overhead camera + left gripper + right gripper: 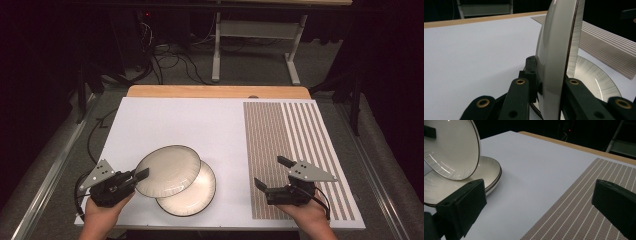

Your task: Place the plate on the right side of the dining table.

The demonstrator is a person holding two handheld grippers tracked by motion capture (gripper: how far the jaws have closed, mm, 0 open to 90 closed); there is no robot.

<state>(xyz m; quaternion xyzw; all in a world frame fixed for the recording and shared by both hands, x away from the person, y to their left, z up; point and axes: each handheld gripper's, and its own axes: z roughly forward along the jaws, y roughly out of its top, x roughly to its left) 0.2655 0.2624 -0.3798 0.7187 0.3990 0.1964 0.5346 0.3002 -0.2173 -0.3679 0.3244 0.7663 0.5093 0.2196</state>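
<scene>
In the high view, a white board [200, 125] covers most of a table whose wooden edge [218, 91] shows at the far side. A brown striped mat [295, 150] lies on the right part of the board. Beyond the table the room is dark: grey carpet, a tangle of black cables [167, 60] on the floor, and the pale metal legs of another table [255, 40]. Metal rails run along both sides of the table. The left gripper [141, 174] sits at the near left corner, its jaws clamped on the rim of the upper plate [167, 170], which is lifted and tilted over the lower plate [192, 192]. The lower plate lies flat on the board near the front edge. The right gripper [272, 172] hovers over the near part of the mat with its jaws wide apart and nothing between them.

In the left gripper view, the upper plate [554, 62] stands almost on edge between the two black jaws, which press on its rim from both sides. The lower plate [591, 75] lies behind it on the white board [474, 55], with the mat [604, 47] farther off and the wooden edge [481, 20] against the dark room.

In the right gripper view, the two jaws stand far apart over the mat [586, 207] and the board [531, 162]. At the left, the upper plate [449, 150] hangs tilted above the lower plate [474, 177]; whether they touch is unclear.
</scene>
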